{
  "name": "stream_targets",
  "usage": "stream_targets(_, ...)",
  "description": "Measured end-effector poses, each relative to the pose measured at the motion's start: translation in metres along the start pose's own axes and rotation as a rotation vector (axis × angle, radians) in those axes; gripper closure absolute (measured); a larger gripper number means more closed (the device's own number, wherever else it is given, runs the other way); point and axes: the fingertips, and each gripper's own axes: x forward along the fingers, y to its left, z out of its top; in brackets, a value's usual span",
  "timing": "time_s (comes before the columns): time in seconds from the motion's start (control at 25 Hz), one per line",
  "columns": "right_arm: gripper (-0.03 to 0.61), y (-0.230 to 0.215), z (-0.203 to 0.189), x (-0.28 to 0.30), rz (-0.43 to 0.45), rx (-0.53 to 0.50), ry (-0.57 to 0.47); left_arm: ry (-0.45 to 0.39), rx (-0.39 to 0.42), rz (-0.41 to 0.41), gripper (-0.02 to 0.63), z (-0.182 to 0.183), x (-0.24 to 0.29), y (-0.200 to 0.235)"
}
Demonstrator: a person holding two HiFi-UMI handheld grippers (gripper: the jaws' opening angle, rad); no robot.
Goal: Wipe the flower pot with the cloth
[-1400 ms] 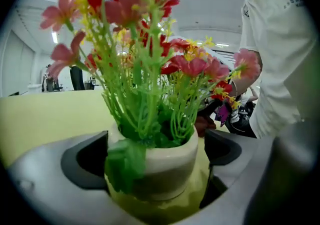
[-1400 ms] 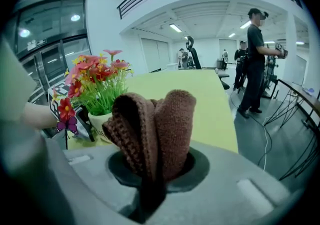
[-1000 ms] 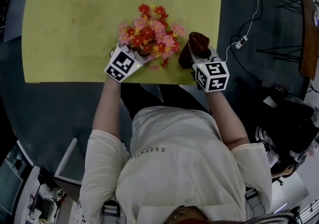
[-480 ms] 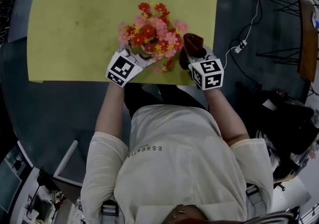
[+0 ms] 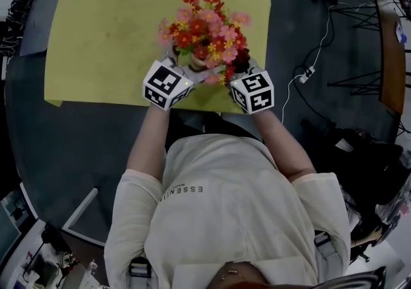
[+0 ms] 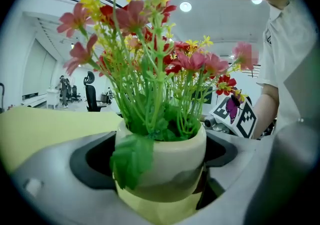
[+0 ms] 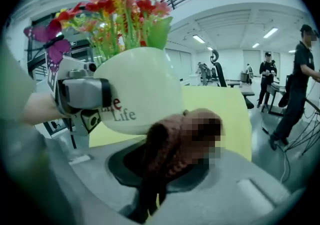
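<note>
**Jaws.** The left gripper [image 6: 160,176] had its jaws spread wide and clamped on the pot [image 6: 172,151], one jaw on each side of the belly, below the rim. The right gripper [image 7: 165,169] had its jaws pinching the cloth [image 7: 172,141], a brown knitted wad that bunched above the jaws and hung below them.

**Position.** The pot was held near the front edge of the yellow table [image 5: 109,37] and appeared to be clear of its surface. The cloth sat at the pot's lower wall, on the side opposite the left gripper. Contact could not be confirmed. The flowers [image 5: 205,27] stood upright above both grippers, and one leaf [image 6: 131,161] drooped over the rim.

**Handling, as judged.**
- Pot: the wall was smooth, glossy and rounded, so it was probably slippery. It was stiff, and it would be breakable if ceramic. The tall flowers probably made it top-heavy.
- Hold point: the widest part of the belly, as shown. A grip at the rim would crush leaves.
- Cloth: it was soft and limp and would conform to the curve. Light pressure should suffice. A hard push could twist the pot between the jaws.
- The stems and petals looked delicate and should be kept clear of the wiping stroke.
</note>
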Motion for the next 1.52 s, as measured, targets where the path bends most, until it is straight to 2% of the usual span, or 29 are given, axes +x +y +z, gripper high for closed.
stream_targets(0.2, 0.532, 0.04, 0.012, -0.003, 0.095, -0.038, -0.045, -0.053, -0.032, 0.028, 0.069, 0.019, -0.003, 0.0)
stream_targets(0.4, 0.532, 0.085, 0.006, -0.004, 0.202, -0.093, -0.036, -0.077, -0.044, 0.051, 0.069, 0.025, -0.004, -0.001)
stream_targets(0.56, 0.532, 0.1, -0.003, -0.003, 0.245, -0.129, -0.022, -0.086, -0.045, 0.054, 0.069, 0.027, -0.006, -0.004)
stream_targets(0.68, 0.532, 0.087, -0.005, -0.005, 0.216, -0.11, -0.025, -0.098, -0.035, 0.047, 0.069, 0.037, -0.009, -0.009)
stream_targets(0.84, 0.532, 0.038, 0.006, -0.013, 0.102, -0.045, -0.06, -0.098, -0.063, 0.024, 0.069, 0.05, -0.012, -0.013)
stream_targets(0.96, 0.532, 0.001, 0.029, -0.024, 0.028, -0.029, -0.119, -0.106, -0.102, -0.041, 0.069, 0.063, -0.011, -0.023)
stream_targets(1.08, 0.532, -0.012, 0.056, -0.03, -0.003, -0.055, -0.186, -0.12, -0.112, -0.094, 0.069, 0.074, -0.009, -0.031)
stream_targets(1.32, 0.532, 0.014, 0.074, -0.028, 0.055, -0.116, -0.267, -0.123, -0.131, -0.127, 0.069, 0.073, -0.006, -0.031)
stream_targets(1.52, 0.532, 0.043, 0.064, -0.026, 0.163, -0.142, -0.265, -0.135, -0.143, -0.119, 0.068, 0.071, -0.001, -0.028)
